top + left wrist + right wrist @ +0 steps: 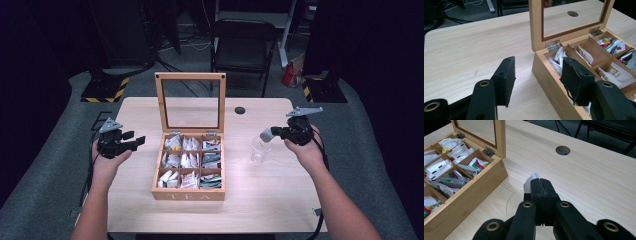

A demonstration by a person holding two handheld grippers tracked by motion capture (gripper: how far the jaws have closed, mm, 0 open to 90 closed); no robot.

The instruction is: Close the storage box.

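Tea box [188, 195] open on worktop [140, 112], sachets filling compartments. Right gripper [539, 185] clamped on white sachet [530, 182], held above clear glass [260, 150] beside box. Left gripper [536, 80], jaws apart, empty, near box's left wall. Sachet apparently not yet in glass.

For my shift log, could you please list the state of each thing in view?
Tea box: lid open, upright; compartments hold tea bags.
Clear cup: upright on the table.
Left gripper: open, holding nothing.
Right gripper: shut on a tea bag, above the cup.
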